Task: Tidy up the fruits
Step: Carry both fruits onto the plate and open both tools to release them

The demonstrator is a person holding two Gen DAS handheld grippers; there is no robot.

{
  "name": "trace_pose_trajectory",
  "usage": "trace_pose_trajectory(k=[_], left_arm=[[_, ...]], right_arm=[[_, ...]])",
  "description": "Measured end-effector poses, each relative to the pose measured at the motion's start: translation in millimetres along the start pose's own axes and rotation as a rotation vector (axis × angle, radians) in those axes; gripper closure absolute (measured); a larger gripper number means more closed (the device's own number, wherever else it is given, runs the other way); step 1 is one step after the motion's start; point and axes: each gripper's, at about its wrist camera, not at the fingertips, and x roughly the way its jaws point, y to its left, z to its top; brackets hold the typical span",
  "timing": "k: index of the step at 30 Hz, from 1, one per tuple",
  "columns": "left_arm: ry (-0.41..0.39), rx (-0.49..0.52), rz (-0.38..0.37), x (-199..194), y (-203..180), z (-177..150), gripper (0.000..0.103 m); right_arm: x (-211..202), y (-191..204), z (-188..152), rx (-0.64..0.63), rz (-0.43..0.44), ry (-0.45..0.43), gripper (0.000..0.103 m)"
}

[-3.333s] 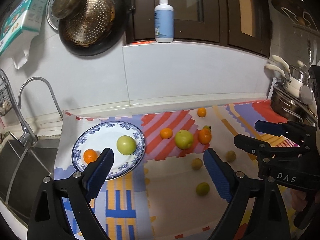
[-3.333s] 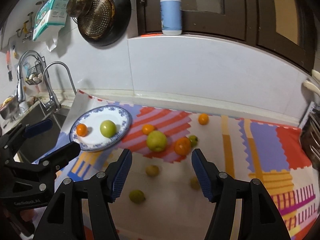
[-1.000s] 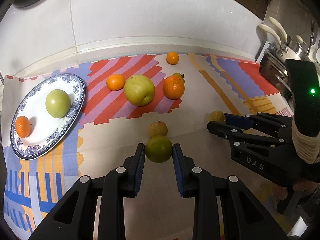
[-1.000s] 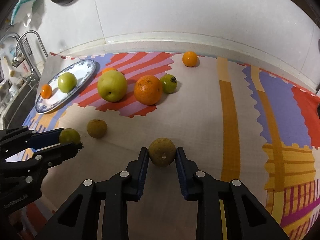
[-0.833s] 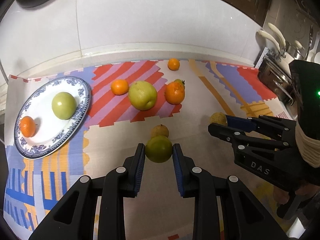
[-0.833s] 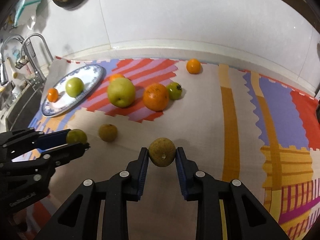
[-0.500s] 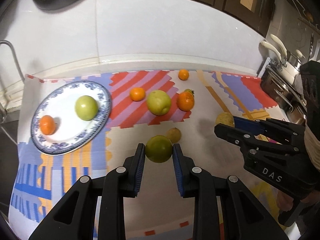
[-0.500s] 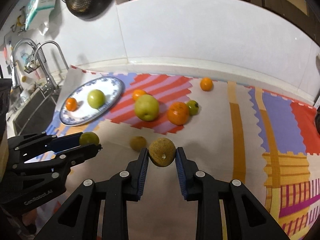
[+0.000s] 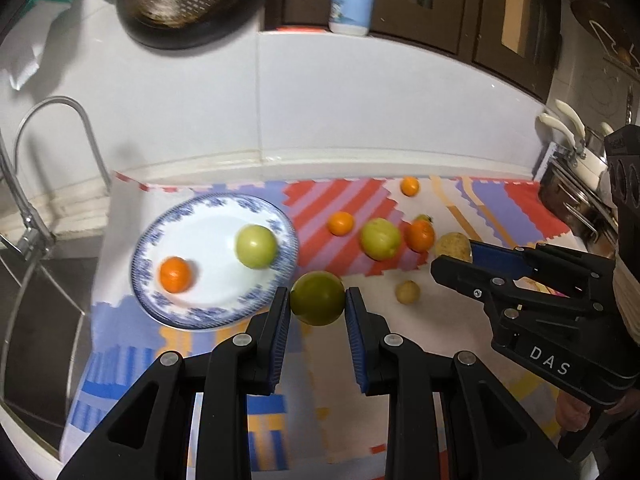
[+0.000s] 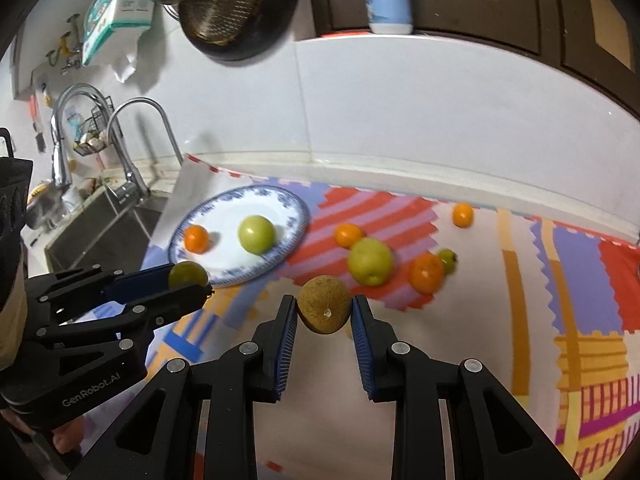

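Now that both fruits have left the bench, our left tool (image 9: 318,306) grips a green fruit (image 9: 317,298), our right tool (image 10: 324,316) a brown fruit (image 10: 325,309), ready for the plate (image 9: 276,222).

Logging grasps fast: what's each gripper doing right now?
Left gripper: shut on the green fruit.
Right gripper: shut on the brown fruit.
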Motion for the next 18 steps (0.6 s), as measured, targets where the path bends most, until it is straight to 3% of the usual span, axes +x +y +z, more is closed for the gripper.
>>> trace_pose_trajectory(k=[8, 18], left_arm=[[-0.03, 0.001, 0.042, -7, 38, 16, 0.075], [-0.02, -0.022, 0.077, 14, 85, 37, 0.075]], right_arm=[[19, 33, 28, -0.018, 0.041, -0.016, 0.074], [63, 61, 68, -0.051, 0.086, 0.019, 0.074]])
